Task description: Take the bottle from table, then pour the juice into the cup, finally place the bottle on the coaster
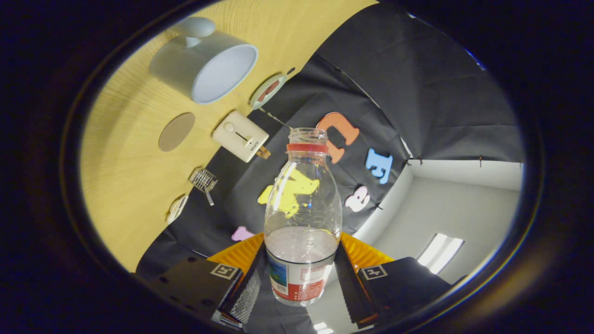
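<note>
- The worktop, pale wood, fills the 9 to 11 o'clock side of the tilted view.
- A round coaster lies flat on it, near 10 o'clock from the bottle.
- A white cup stands beyond the coaster, toward 11 o'clock, its mouth facing the camera.
- A small cream box sits between the coaster and the bottle's neck.
- The gripper has its fingers pinching the bottle by its labelled base; the bottle is capless, clear, with a little liquid inside.

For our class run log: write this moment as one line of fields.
gripper: shut on bottle | bottle: uncapped, some liquid inside, lifted off table | cup: beyond fingers | coaster: bare
</note>
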